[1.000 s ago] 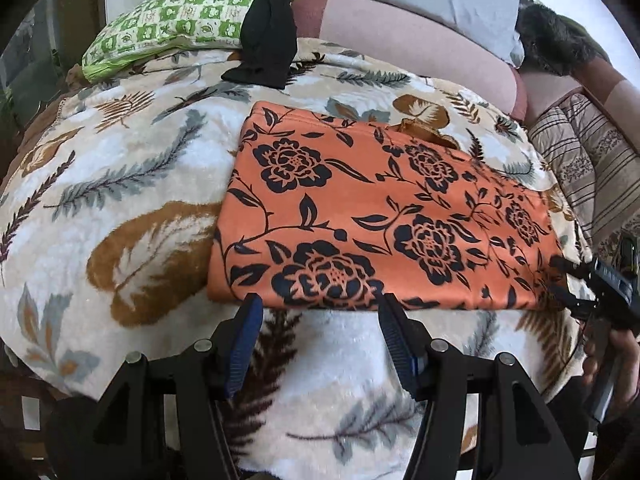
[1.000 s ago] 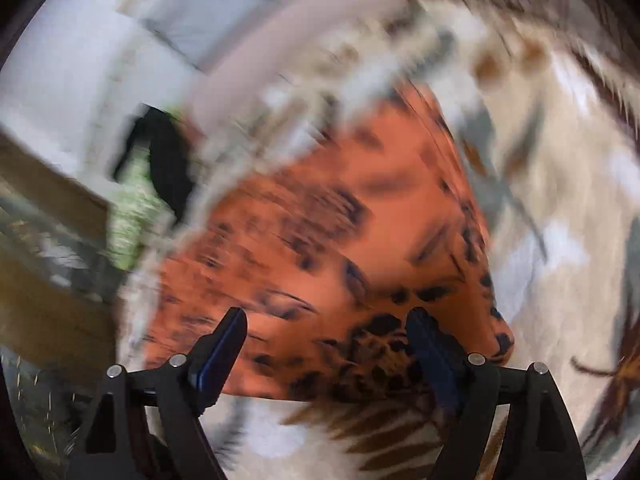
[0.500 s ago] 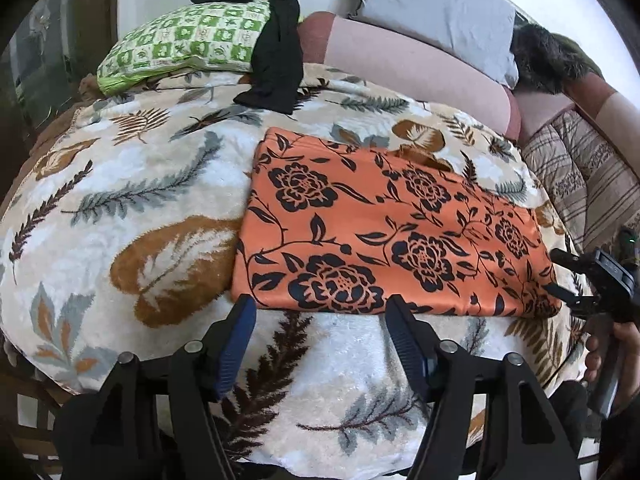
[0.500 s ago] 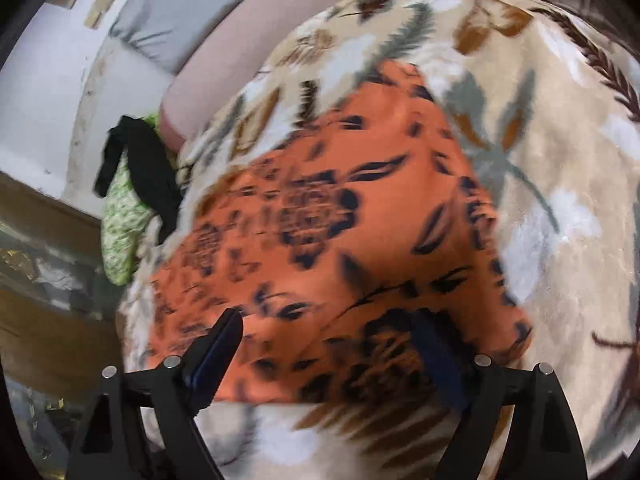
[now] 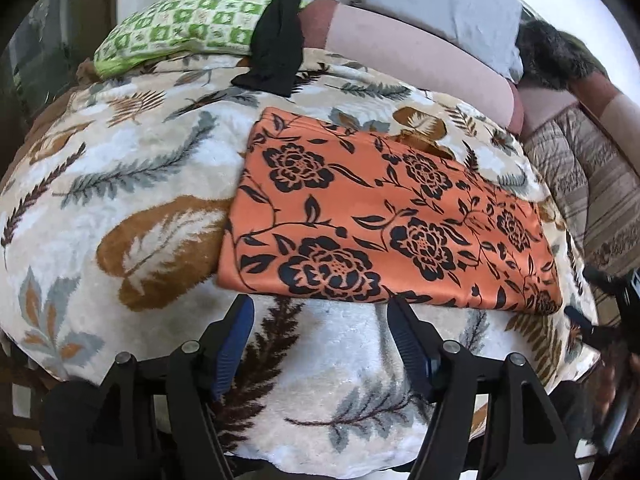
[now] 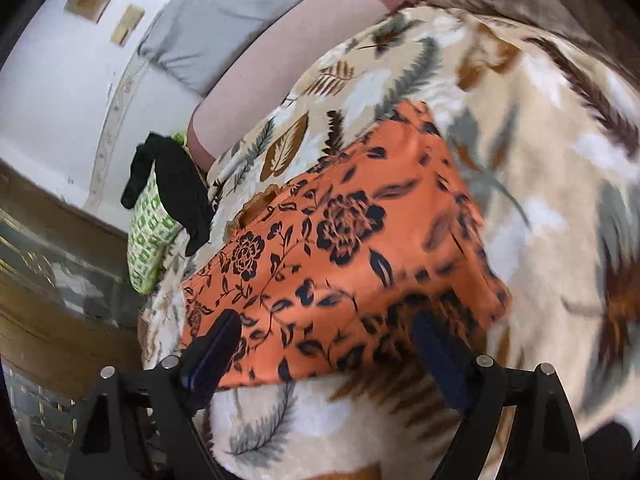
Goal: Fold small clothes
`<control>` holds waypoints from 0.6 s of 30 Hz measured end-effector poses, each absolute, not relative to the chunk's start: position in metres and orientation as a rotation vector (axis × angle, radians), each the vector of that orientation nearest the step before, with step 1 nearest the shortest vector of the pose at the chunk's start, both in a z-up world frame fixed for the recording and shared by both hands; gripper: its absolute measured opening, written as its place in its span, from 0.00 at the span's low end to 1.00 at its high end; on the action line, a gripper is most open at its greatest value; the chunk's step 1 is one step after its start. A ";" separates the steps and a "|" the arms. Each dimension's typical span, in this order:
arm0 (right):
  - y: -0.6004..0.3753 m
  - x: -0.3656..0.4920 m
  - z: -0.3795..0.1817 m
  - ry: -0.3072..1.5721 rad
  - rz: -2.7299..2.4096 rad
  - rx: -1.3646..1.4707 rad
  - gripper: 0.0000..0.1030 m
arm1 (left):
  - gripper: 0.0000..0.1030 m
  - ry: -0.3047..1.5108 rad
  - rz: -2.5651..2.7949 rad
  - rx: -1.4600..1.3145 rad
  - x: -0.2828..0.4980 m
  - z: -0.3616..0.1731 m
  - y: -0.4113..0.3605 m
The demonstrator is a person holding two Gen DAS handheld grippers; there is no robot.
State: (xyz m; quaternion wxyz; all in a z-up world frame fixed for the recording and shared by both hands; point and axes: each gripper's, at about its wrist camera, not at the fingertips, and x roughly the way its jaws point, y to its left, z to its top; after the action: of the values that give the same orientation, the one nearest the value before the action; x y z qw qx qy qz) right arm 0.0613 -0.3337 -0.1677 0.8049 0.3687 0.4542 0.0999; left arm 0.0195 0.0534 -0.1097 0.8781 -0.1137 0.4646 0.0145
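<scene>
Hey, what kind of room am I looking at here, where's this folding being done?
Most likely a bedroom: the orange floral garment lies on a bed or daybed covered by a plush leaf-print blanket, with a green patterned pillow and a grey pillow against the wall.

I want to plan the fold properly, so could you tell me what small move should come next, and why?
Probably ease the left gripper forward onto the near edge of the orange floral garment and close. Both the left gripper and right gripper are open, holding nothing, and the garment lies flat on the leaf-print blanket, just beyond the fingertips.
</scene>
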 end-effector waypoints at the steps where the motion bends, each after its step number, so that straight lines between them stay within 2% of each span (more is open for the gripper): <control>1: -0.337 0.053 -0.176 0.982 0.205 0.829 0.87 | 0.68 0.974 0.024 -0.213 0.020 -0.110 0.047; 10: -0.360 0.035 -0.226 0.989 0.136 1.079 0.87 | 0.68 0.982 0.010 -0.128 0.034 -0.110 0.020; 18: -0.369 0.055 -0.228 0.968 0.119 1.101 0.87 | 0.68 0.985 0.025 -0.118 0.038 -0.113 0.020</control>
State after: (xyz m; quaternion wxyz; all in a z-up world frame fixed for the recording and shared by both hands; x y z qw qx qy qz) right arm 0.0547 -0.3687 -0.2276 0.7416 0.5023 0.4414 0.0542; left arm 0.0379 0.0199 -0.1126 0.8794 -0.0566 0.4725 0.0121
